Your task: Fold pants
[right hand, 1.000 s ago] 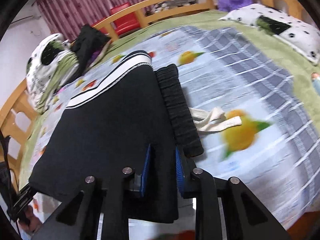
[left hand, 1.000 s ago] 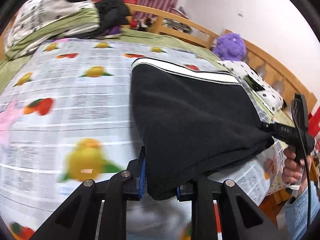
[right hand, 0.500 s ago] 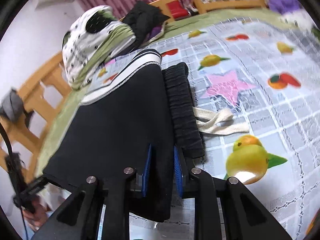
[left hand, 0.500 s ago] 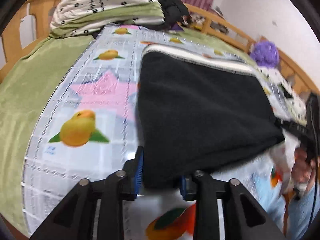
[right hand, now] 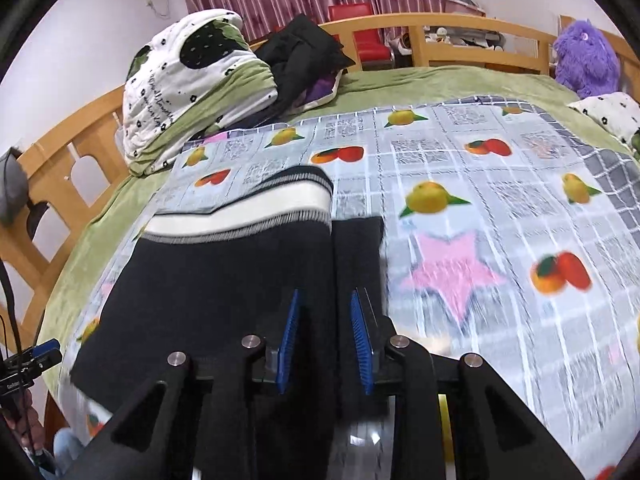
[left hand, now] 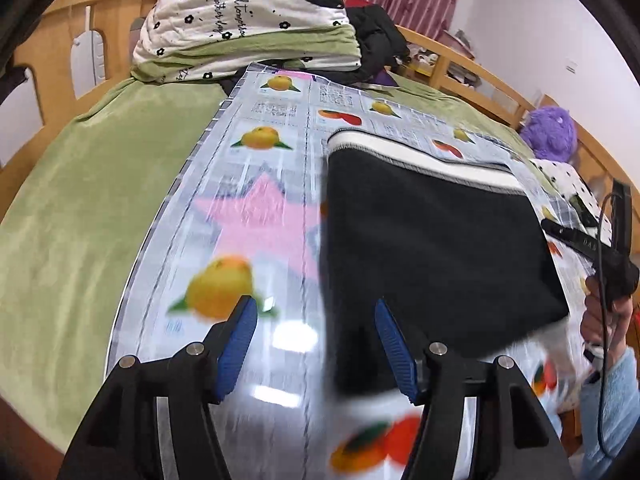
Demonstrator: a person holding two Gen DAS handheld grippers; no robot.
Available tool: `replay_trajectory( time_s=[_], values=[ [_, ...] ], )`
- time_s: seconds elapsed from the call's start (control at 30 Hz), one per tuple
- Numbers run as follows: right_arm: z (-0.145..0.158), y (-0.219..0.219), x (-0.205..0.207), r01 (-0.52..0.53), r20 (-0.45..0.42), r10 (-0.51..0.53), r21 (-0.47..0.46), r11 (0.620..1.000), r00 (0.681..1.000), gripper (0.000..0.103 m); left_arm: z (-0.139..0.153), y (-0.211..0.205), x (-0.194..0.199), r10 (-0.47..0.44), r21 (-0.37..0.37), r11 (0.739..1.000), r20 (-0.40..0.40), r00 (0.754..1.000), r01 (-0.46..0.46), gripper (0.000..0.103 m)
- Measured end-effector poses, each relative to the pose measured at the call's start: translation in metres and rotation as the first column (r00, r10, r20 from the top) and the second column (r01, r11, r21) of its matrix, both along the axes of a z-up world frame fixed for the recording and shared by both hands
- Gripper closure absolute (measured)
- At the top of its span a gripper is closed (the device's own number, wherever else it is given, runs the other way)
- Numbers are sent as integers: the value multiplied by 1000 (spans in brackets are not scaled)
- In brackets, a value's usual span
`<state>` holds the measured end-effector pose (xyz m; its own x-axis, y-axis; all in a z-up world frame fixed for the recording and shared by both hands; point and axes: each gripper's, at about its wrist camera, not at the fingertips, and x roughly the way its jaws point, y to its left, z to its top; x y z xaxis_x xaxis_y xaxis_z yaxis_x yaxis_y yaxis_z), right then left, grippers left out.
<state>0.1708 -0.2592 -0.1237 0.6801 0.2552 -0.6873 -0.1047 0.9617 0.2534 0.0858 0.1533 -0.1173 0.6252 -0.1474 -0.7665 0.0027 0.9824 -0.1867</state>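
Note:
Black pants [left hand: 432, 240] with a white-striped cuff lie folded flat on the fruit-print sheet [left hand: 256, 216]; they also show in the right wrist view [right hand: 224, 276]. My left gripper [left hand: 312, 344] is open and empty at the pants' near left corner, its right finger over the cloth edge. My right gripper [right hand: 324, 344] is shut on the near edge of the pants, cloth between its blue pads. The right gripper's body shows at the right of the left wrist view [left hand: 592, 248].
A folded quilt [left hand: 248, 24] and dark clothes [right hand: 304, 60] are piled at the far end of the bed. A purple plush toy [right hand: 584, 56] and a spotted pillow [right hand: 608, 112] lie at one side. A wooden bed rail [right hand: 440, 28] runs around.
My left gripper has opened and let go of the pants' corner. Both grippers have swung round, and the pants have been carried across the sheet and laid down.

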Motion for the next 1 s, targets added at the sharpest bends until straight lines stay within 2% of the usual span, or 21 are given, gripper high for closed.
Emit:
replay_trajectory(
  time_s=[0.07,0.17,0.27,0.3,0.33,0.37,0.5,0.57,0.67,0.77,0.9,1.0],
  values=[
    [-3,3,24,2,-28,-1,6,1000,1000,76,-1,-8,27,-6,-4,1000,-4,1000,6,43],
    [-7,6,54,-19,-53,21,46,999,998,67,-10,-19,61,-29,19,999,-26,999,30,43],
    [-13,20,73,-51,-70,53,29,998,996,66,-31,-24,99,-28,39,999,-94,995,32,43],
    [-14,25,75,-63,-74,63,5,998,995,70,-38,-25,108,-34,6,999,-116,993,35,43],
    [-13,30,75,-75,-56,73,-34,997,996,82,-42,-26,113,-44,-23,999,-125,991,42,43],
    [-12,30,72,-102,-38,101,-25,994,994,88,-44,-28,117,-56,-43,998,-126,990,51,44],
    [6,-5,65,-105,7,105,100,989,994,90,-26,-44,115,-145,-67,988,-69,987,140,45],
    [5,-17,62,-61,16,60,61,996,998,90,-20,-56,113,-164,-34,986,-50,985,162,43],
    [-27,-27,76,-24,-52,27,53,998,998,88,-26,-73,119,-197,11,980,-79,977,198,43],
    [-23,-33,71,-13,-43,16,64,998,999,79,-27,-78,116,-183,39,982,-95,979,187,43],
    [0,-33,31,24,-1,-24,22,999,1000,79,-11,-73,82,-194,23,981,-29,981,195,43],
    [-1,-27,-9,10,31,-11,20,1000,999,79,-20,-79,60,-219,21,975,-49,974,220,43]
  ],
)
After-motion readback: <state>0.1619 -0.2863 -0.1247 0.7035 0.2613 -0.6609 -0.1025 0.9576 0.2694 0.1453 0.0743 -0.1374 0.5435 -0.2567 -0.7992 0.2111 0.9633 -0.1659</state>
